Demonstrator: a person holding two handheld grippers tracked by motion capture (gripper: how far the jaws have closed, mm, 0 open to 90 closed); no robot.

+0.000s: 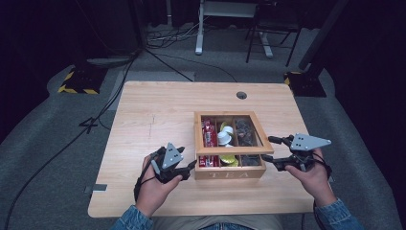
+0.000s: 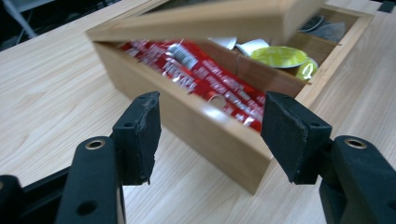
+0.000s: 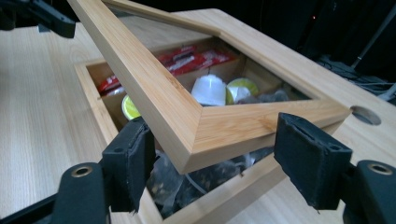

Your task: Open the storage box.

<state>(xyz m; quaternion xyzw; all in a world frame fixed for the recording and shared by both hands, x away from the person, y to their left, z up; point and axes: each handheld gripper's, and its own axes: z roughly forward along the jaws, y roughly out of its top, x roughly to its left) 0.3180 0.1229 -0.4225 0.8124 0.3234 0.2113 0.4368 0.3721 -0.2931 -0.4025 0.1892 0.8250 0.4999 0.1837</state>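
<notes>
High view: above, facing forward and down on table [image 1: 143, 105]. Both gripper views: low, close-up, sharing the wooden tea box [image 2: 210, 135] from opposite sides.

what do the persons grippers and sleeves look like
Both are black handheld tools. The left gripper and the right gripper each carry a grey three-cornered plate with small dark dots on top, and a black cable loops at each wrist. The fingers end in matte black rectangular pads, scuffed at the edges, on glossy black arms with brass-coloured screw holes. The sleeves are blue denim.
</notes>
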